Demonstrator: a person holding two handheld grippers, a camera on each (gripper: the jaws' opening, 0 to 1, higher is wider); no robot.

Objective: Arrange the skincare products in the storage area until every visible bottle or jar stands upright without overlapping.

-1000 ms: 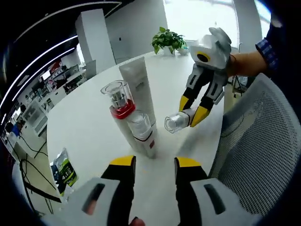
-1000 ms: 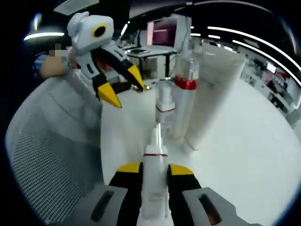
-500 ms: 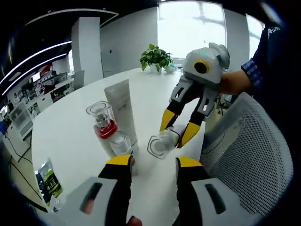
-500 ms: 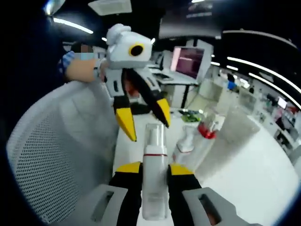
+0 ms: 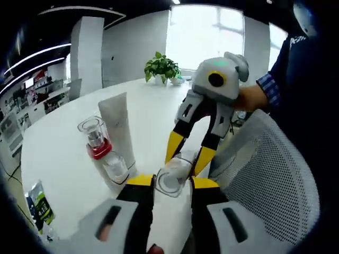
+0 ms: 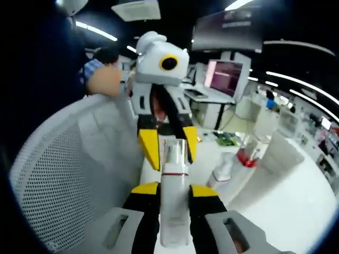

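While the right claw [image 6: 166,191] clamps a slim white pump bottle [image 6: 174,198] between its yellow-tipped jaws, the bottle shows a thin red band near its shoulder and a clear cap [image 5: 172,177] at the far end, and it is held in the air above the near edge of the white desk [image 5: 63,137]. In the left gripper view the same bottle points cap-first toward the camera, with the right claw [image 5: 185,157] gripping it from behind and the left claw [image 5: 170,183] spread to either side of the cap; whether its jaws touch the cap I cannot tell. In the right gripper view the left claw [image 6: 168,148] hangs open just beyond the bottle's cap. On the desk to the left stand a red-collared bottle [image 5: 97,145] with a clear cap, a smaller clear-capped bottle [image 5: 115,168] just beside it, and a tall white tube [image 5: 119,127] behind them, all upright and close together. A potted plant [image 5: 162,67] sits at the far side of the desk, and a white mesh chair back [image 5: 265,174] stands on the right. Compared with a second ago, the held bottle has come from well ahead of the left claw to between its jaws, and the two claws are now much nearer each other.
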